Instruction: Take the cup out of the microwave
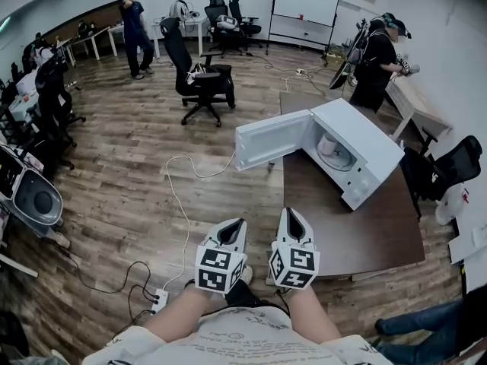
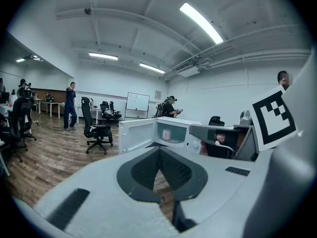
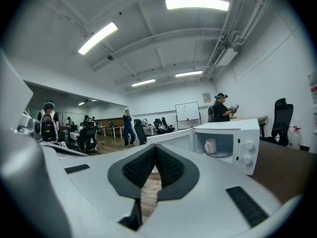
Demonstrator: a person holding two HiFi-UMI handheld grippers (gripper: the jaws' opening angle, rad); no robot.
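With its door [image 1: 268, 141] open, the far microwave [image 1: 364, 152] on the table [image 1: 358, 238] bared the cup [image 1: 328, 144] for taking; the left hand-held gripper [image 1: 234, 224] and right hand-held gripper [image 1: 290, 214] hung near, closed and empty.

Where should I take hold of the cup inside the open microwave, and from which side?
Grip the cup across its upright body, coming straight in through the open front of the microwave: its other sides are closed. The door hangs open to the left, so the right tool likely has the freer path.
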